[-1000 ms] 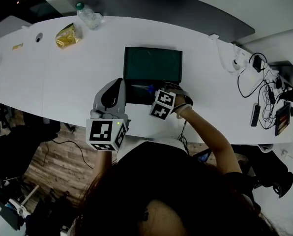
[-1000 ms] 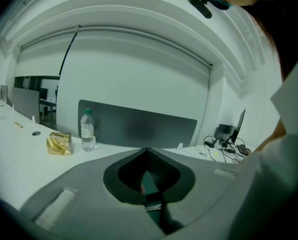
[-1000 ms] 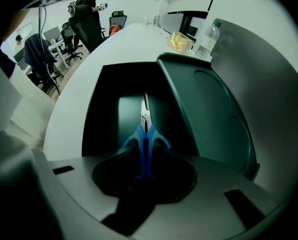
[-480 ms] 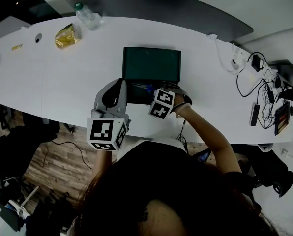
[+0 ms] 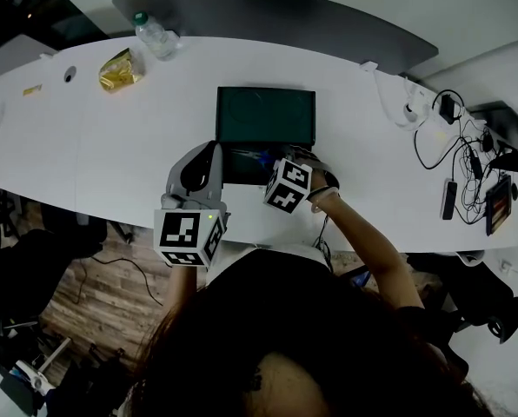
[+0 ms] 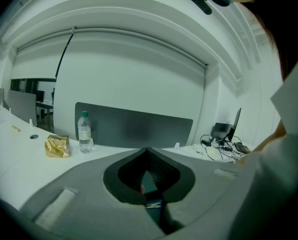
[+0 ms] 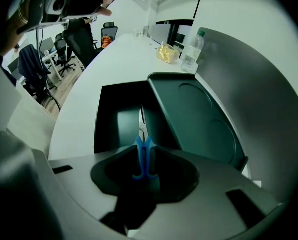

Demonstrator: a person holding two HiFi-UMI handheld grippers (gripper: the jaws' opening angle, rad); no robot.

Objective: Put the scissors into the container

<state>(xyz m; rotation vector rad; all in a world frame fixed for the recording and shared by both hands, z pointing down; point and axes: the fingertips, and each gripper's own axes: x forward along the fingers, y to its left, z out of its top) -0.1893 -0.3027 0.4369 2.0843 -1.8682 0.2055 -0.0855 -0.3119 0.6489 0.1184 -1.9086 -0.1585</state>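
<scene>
A dark green container (image 5: 233, 165) stands on the white table with its lid (image 5: 265, 115) open and leaning back. My right gripper (image 5: 275, 162) is over the box's right part, and the blue-handled scissors (image 5: 261, 156) show at its tips. In the right gripper view the scissors (image 7: 145, 156) stand upright between the jaws, blades pointing into the container (image 7: 118, 126). There is a dark gap on each side of the handles, and the jaws are closing. My left gripper (image 5: 207, 153) rests by the box's left edge, jaws together with nothing in them.
At the table's far left stand a water bottle (image 5: 155, 31) and a gold packet (image 5: 120, 66). Cables and small devices (image 5: 459, 168) lie at the right end. A grey partition (image 5: 276, 16) runs behind the table. The person's body fills the near side.
My right gripper has edged slightly to the right at the container. The left gripper has stayed where it was.
</scene>
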